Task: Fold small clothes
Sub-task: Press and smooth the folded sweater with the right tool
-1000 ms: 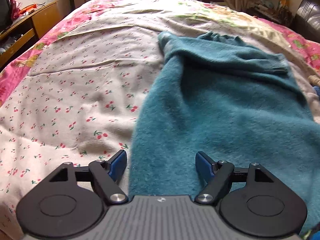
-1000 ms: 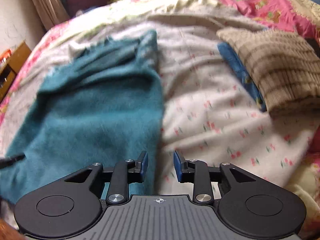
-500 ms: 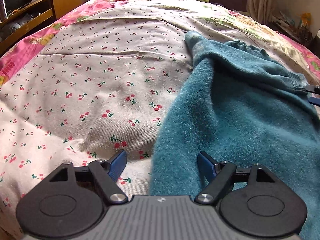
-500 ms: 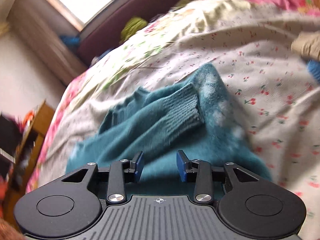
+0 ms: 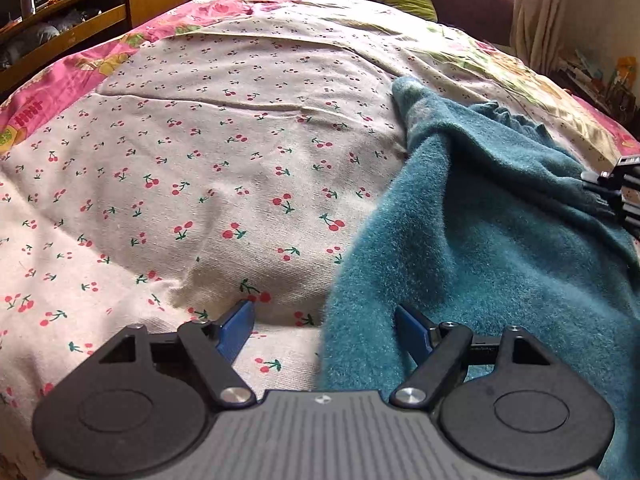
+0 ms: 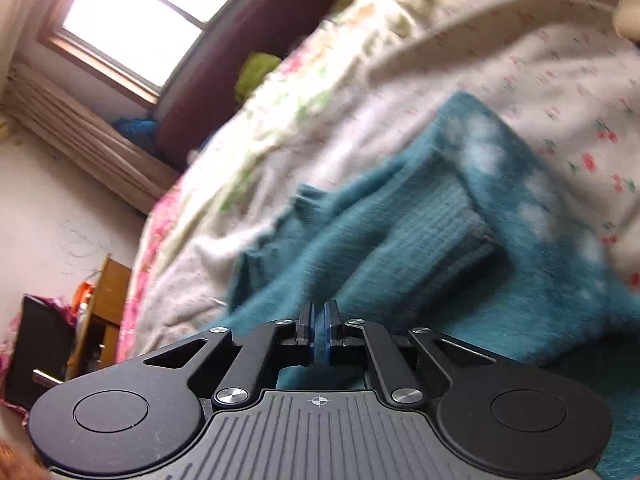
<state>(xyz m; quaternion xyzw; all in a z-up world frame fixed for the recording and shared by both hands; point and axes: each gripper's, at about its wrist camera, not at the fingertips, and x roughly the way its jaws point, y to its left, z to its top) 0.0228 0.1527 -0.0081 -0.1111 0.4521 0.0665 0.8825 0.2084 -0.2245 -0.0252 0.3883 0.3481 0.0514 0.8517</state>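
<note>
teal sweater (image 5: 492, 240) lies spread on the cherry-print bed sheet (image 5: 200, 184), toward the bed's right side. left hand-held gripper (image 5: 325, 326) gapes wide over its near edge. right hand-held gripper (image 6: 319, 330) has just closed; whether fabric is pinched, cannot tell.

the right gripper (image 6: 319, 334) has its jaws pressed together over the teal sweater (image 6: 400, 248) on the cherry-print bedspread (image 6: 520, 68).

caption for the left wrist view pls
Open left gripper straddles the teal sweater's edge on the cherry-print bedspread.
</note>
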